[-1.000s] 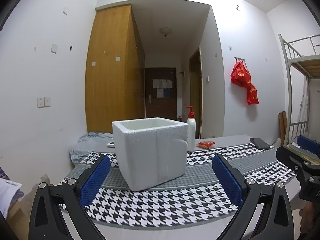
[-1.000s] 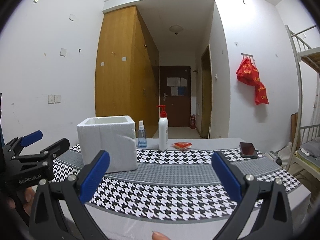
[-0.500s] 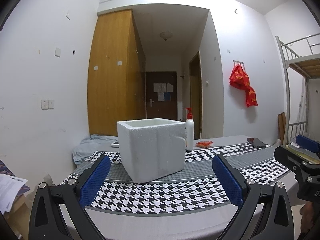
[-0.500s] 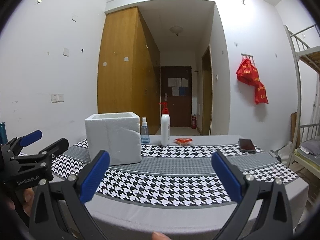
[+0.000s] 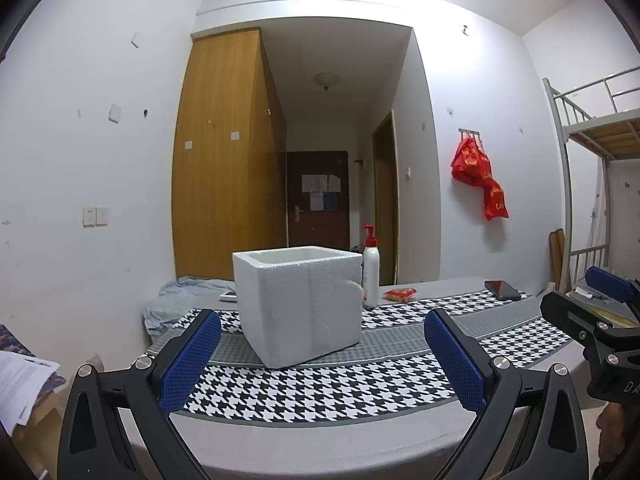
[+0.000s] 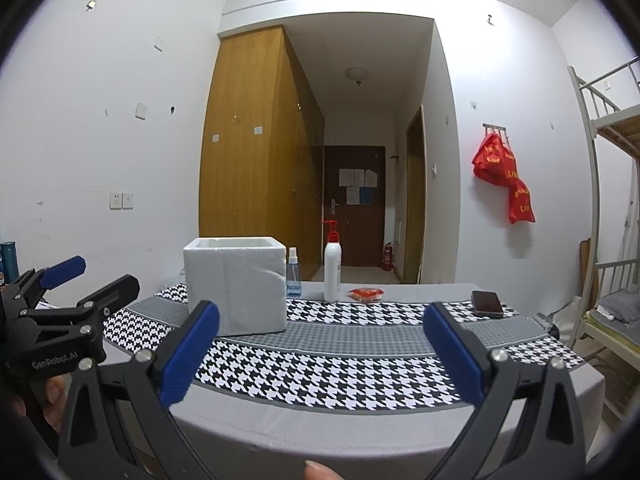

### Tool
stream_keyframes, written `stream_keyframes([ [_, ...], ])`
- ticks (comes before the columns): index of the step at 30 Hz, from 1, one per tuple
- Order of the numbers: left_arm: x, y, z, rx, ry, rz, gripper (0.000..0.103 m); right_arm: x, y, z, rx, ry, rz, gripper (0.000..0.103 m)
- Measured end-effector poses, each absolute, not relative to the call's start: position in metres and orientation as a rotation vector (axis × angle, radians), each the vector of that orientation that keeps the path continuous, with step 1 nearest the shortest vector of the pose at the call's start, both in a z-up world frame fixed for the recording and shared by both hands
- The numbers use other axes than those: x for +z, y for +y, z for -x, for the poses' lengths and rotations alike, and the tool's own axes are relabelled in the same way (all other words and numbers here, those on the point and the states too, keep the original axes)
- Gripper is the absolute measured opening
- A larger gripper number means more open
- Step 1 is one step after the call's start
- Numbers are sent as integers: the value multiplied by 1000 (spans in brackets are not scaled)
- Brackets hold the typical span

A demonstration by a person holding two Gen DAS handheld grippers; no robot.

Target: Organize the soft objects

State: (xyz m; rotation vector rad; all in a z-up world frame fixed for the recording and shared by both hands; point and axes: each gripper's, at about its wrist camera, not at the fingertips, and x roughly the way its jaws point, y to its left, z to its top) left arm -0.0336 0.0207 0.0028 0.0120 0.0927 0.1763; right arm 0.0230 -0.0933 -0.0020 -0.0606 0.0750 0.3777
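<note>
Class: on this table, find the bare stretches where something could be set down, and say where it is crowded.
Free: the patterned cloth from the foam box across to the phone, and the near table edge. Crowded: the far strip, where the spray bottle, pump bottle and red packet line up beside the box.

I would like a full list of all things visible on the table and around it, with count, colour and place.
foam box: 1, white, open top, left part of the table
spray bottle: 1, clear blue, right beside the foam box
pump bottle: 1, white with red pump, behind the runner
packet: 1, red-orange, right of the pump bottle
phone: 1, dark, far right of the table
table runner: 1, black-white houndstooth with grey band, across the table
red bags: hanging on the right wall
wardrobe: 1, wooden, left of the corridor
bunk bed: 1, metal, far right
left tool: open, empty
right tool: open, empty
</note>
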Motion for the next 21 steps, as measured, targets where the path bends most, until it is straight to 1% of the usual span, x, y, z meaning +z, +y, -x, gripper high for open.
stream_keyframes([
  [21,2,20,28,179,108,-18,102,-6,-92,-24,383,92,75,103],
])
